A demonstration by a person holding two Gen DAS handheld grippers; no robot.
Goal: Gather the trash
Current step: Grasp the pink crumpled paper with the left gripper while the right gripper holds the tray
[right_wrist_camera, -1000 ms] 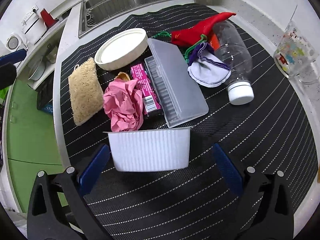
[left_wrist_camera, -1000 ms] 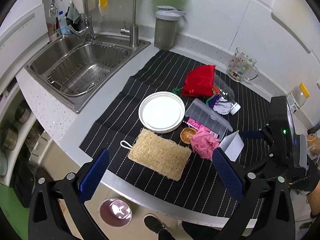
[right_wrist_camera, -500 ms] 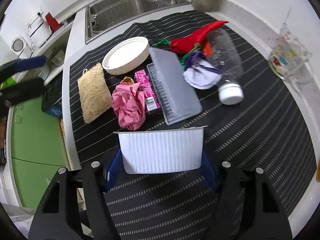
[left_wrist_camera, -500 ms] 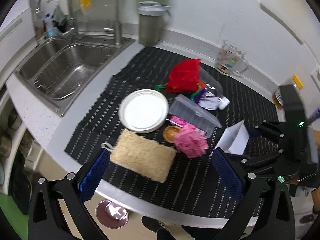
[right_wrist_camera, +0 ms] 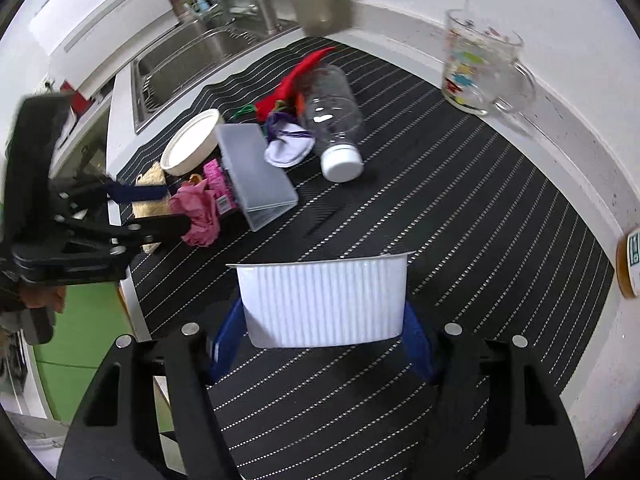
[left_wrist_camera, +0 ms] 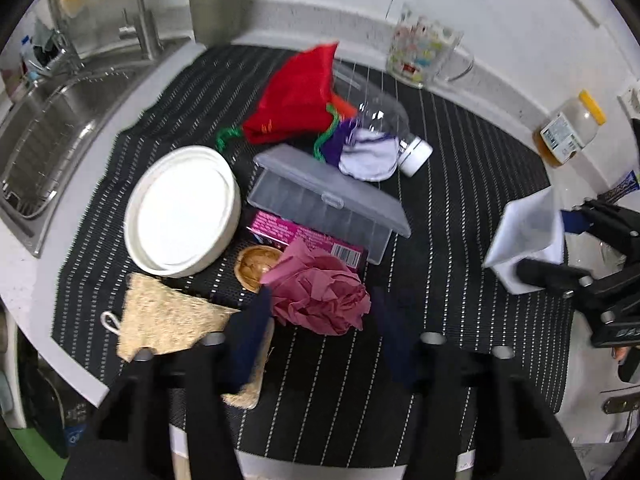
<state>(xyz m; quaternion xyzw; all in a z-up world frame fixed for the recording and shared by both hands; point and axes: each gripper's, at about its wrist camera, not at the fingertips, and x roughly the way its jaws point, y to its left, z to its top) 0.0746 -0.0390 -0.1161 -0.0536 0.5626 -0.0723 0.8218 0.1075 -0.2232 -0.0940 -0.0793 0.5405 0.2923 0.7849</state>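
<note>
A crumpled pink paper (left_wrist_camera: 320, 300) lies on the striped black mat (left_wrist_camera: 460, 168), beside a pink packet (left_wrist_camera: 304, 236). My left gripper (left_wrist_camera: 324, 308) points down at it with a finger on each side. Its jaws are closing, and the pads stand just clear of the paper. In the right wrist view the left gripper (right_wrist_camera: 176, 206) shows with its tips at the paper (right_wrist_camera: 198, 212). My right gripper (right_wrist_camera: 322, 340) is shut on a white ribbed plastic tub (right_wrist_camera: 324, 304) and holds it above the mat. The tub (left_wrist_camera: 524, 236) also shows at the right of the left wrist view.
On the mat lie a white round dish (left_wrist_camera: 180, 208), a clear lidded box (left_wrist_camera: 324, 196), a loofah pad (left_wrist_camera: 164, 320), a brown shell (left_wrist_camera: 256, 266), a red pouch (left_wrist_camera: 296, 96) and a clear bottle (right_wrist_camera: 332, 116). A glass mug (right_wrist_camera: 484, 68) stands by the wall, a sink (left_wrist_camera: 48, 132) at left.
The left gripper came down and forward over the pink paper and its jaws narrowed around it. The right gripper shut on the white tub and lifted it off the mat.
</note>
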